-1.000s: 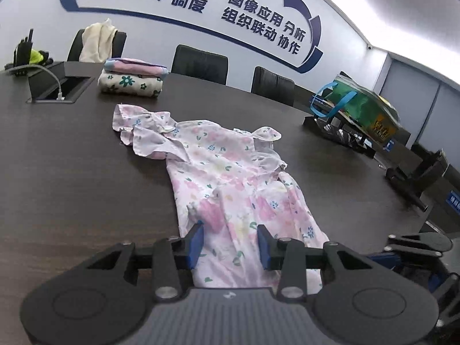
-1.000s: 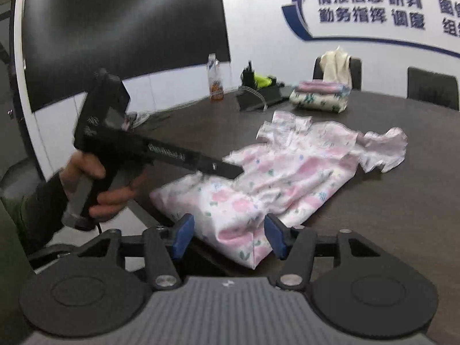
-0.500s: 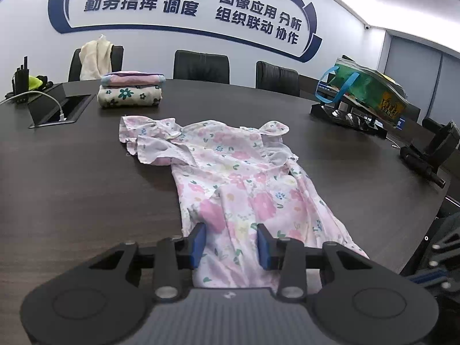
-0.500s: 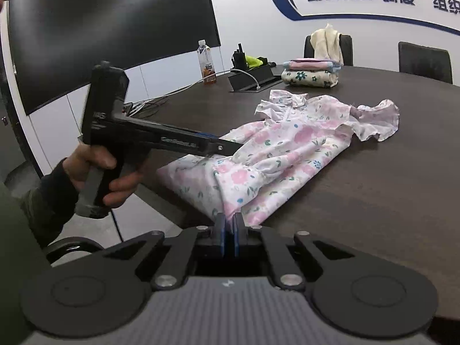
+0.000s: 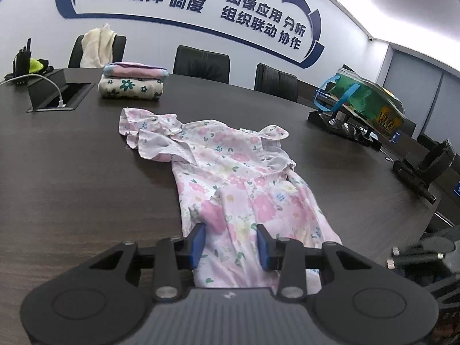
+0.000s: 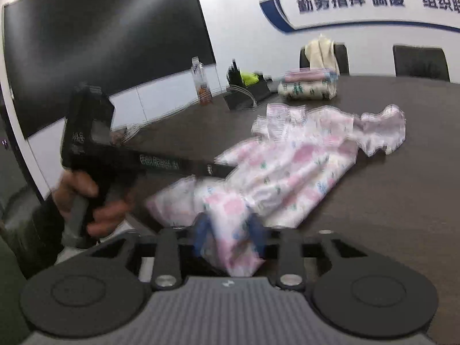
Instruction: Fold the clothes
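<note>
A pink floral dress (image 5: 230,178) lies spread on the dark table (image 5: 72,178), collar far, hem near me and hanging over the near edge. My left gripper (image 5: 231,243) is open, its blue pads either side of the hem, cloth lying between them. In the blurred right wrist view the dress (image 6: 296,166) shows again; my right gripper (image 6: 228,234) has its pads apart with a corner of the hem between them. The left gripper's body and the hand holding it (image 6: 95,172) cross the left of that view.
A stack of folded clothes (image 5: 132,82) sits at the far side of the table, next to a cable box (image 5: 57,95). A green bag (image 5: 365,100) stands at the right. Chairs line the far edge. A bottle (image 6: 201,83) stands by the left edge.
My right gripper was shut half a second ago and its pads now stand apart around the hem corner. My left gripper has stayed open and shifted slightly over the hem.
</note>
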`<state>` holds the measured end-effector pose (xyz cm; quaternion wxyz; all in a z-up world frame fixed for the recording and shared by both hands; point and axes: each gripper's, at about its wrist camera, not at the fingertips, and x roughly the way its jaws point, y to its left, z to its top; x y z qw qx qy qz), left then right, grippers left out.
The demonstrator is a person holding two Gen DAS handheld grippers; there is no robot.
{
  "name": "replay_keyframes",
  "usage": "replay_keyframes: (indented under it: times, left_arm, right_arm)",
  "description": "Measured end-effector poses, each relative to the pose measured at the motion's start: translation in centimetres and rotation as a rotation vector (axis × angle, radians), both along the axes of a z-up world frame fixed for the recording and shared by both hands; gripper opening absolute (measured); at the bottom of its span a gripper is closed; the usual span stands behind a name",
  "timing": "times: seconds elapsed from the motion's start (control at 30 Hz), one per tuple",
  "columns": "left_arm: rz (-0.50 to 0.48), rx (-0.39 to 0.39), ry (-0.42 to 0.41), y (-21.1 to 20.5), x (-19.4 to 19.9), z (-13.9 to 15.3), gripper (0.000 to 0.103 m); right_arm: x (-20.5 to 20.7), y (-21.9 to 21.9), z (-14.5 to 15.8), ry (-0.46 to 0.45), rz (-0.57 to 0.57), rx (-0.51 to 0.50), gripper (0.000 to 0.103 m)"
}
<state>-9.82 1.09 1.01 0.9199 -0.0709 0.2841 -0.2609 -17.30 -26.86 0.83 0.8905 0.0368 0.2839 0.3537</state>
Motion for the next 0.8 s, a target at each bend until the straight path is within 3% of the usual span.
replay_keyframes:
  times: [0.1, 0.2, 0.3, 0.33, 0.4, 0.57, 0.63, 0.67, 0.73, 0.8]
  left_arm:
    - [-0.019, -0.026, -0.029, 1.3, -0.2, 0.9, 0.036]
    - [-0.038, -0.051, -0.059, 2.7, -0.4, 1.7, 0.041]
    - [-0.056, -0.083, -0.08, 4.4, -0.6, 2.7, 0.048]
    - [-0.054, -0.073, -0.08, 4.9, -0.8, 3.0, 0.048]
    - [-0.05, -0.017, -0.087, 5.1, -1.4, 2.9, 0.048]
    - [-0.094, -0.04, 0.072, 2.6, -1.3, 0.2, 0.049]
    - [-0.067, -0.036, 0.091, 1.7, -1.1, -0.5, 0.048]
    - [-0.064, -0.044, 0.089, 1.5, -1.0, -0.6, 0.045]
    - [-0.078, -0.059, 0.089, 1.2, -0.6, -0.8, 0.029]
    - [-0.087, -0.055, 0.104, 0.8, -0.2, -0.8, 0.022]
  right_arm:
    - [-0.8, -0.8, 0.0, 0.02, -0.025, 0.001, 0.012]
    - [-1.5, -1.1, 1.4, -0.039, -0.064, -0.001, 0.02]
    - [-1.1, -0.7, 3.1, -0.127, -0.092, 0.019, 0.04]
    - [-0.4, -0.3, 3.4, -0.143, -0.112, 0.02, 0.051]
    - [1.3, 0.8, 3.7, -0.157, -0.14, 0.006, 0.053]
    - [5.9, 4.2, 2.3, -0.091, -0.174, -0.116, 0.05]
    - [6.7, 4.3, 1.5, -0.038, -0.202, -0.106, 0.05]
    - [6.8, 3.9, 1.3, -0.014, -0.218, -0.092, 0.05]
    - [6.7, 3.2, 1.1, 0.013, -0.259, -0.066, 0.05]
    - [6.5, 2.8, 1.0, 0.027, -0.281, -0.045, 0.05]
